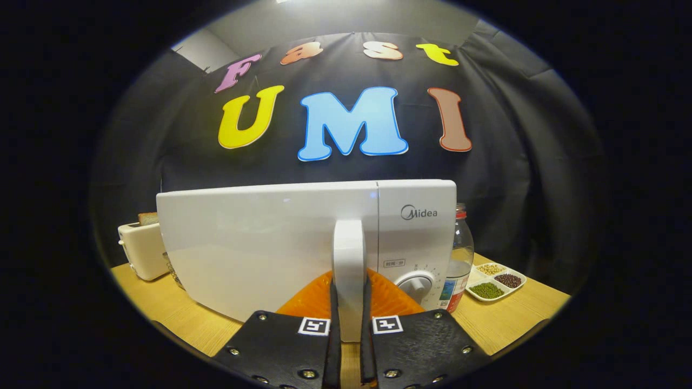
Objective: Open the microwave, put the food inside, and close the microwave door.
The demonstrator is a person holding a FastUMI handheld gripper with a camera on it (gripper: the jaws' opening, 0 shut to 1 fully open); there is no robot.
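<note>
A white microwave (259,243) stands on the wooden table (178,313) straight ahead. Its white upright door handle (348,254) sits between my two fingers, and my gripper (349,302) is shut on it, one finger pressing each side. The door (243,254) looks flush with the control panel (416,232), which carries a round dial (415,283). I cannot see any food for the task from here.
A cream toaster (141,249) with a slice of bread stands left of the microwave. To the right stand a clear jar with a red lid (459,254) and a white divided tray (494,281) of beans and seeds.
</note>
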